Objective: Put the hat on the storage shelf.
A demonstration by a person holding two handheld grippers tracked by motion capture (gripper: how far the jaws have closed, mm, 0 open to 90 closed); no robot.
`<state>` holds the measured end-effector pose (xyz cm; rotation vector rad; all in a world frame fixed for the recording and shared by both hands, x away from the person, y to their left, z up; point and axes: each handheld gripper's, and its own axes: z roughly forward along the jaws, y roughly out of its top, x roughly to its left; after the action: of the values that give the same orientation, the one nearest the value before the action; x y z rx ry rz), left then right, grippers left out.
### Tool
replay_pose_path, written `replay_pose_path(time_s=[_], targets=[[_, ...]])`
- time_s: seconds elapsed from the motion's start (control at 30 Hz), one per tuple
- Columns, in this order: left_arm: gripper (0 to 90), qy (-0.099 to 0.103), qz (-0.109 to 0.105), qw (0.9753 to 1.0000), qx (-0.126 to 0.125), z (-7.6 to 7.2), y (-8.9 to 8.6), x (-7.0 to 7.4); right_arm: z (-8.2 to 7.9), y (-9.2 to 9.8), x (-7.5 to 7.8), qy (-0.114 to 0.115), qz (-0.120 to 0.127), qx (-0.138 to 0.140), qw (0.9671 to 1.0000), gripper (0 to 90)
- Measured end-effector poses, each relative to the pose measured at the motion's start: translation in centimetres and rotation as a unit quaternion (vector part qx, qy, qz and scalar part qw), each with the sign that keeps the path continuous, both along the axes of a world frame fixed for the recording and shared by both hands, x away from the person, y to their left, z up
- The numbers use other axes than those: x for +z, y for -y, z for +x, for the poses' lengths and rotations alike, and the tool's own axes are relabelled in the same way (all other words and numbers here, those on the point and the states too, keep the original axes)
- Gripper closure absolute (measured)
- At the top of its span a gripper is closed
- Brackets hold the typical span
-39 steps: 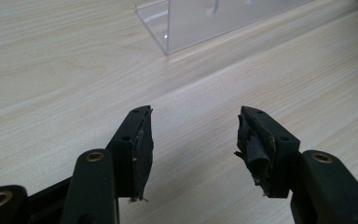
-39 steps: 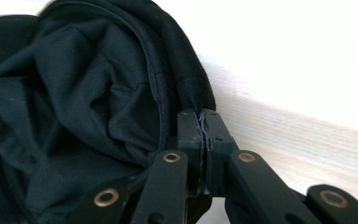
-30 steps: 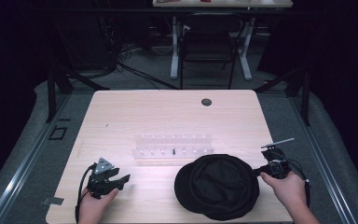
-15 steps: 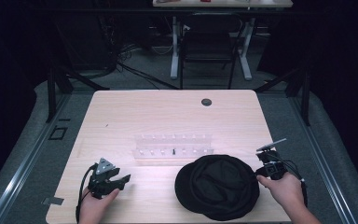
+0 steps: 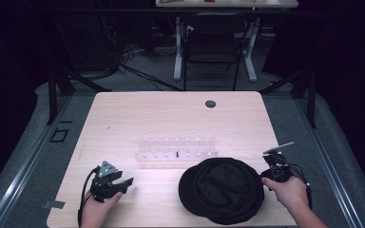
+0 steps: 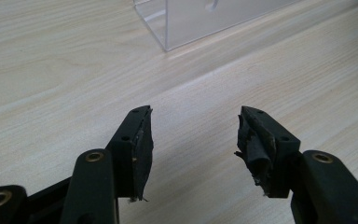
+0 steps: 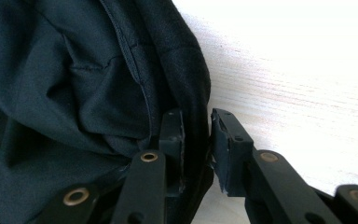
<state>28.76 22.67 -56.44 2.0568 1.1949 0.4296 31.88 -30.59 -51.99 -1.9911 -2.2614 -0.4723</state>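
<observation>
Black hat (image 5: 222,190) lies on the wooden table (image 5: 171,118) at its near right, just near of the clear acrylic rack (image 5: 177,149). Right gripper (image 7: 196,135) pinches the hat's right rim between its 2 jaws. Left gripper (image 6: 193,140), near left, rests spread with nothing between its jaws.

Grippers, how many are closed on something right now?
1. The right gripper pinches the black hat's rim at the table's right. The left gripper sits open over bare wood at the left.
</observation>
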Motion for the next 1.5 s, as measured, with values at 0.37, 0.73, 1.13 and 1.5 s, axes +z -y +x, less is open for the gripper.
replay_pose_path(time_s=[0.37, 0.73, 1.13, 1.5], targets=[[45.3, -0.002, -0.001, 1.0, 0.001, 0.0, 0.0, 0.0, 0.4, 0.4, 0.0, -0.025, 0.019, -0.001, 0.9995, 78.5], [45.6, -0.006, -0.003, 1.0, 0.0, 0.1, -0.1, 0.0, 0.3, 1.4, 0.2, -0.038, 0.066, 0.002, 0.9971, 88.0], [45.6, -0.005, -0.002, 1.0, -0.003, 0.1, 0.0, -0.1, -0.5, 1.8, 1.8, -0.008, 0.144, -0.021, 0.9893, 88.5], [45.9, -0.005, -0.004, 1.0, -0.006, 0.0, 0.2, -0.1, -0.8, 1.8, 4.3, -0.003, 0.164, 0.01, 0.9864, 88.6]])
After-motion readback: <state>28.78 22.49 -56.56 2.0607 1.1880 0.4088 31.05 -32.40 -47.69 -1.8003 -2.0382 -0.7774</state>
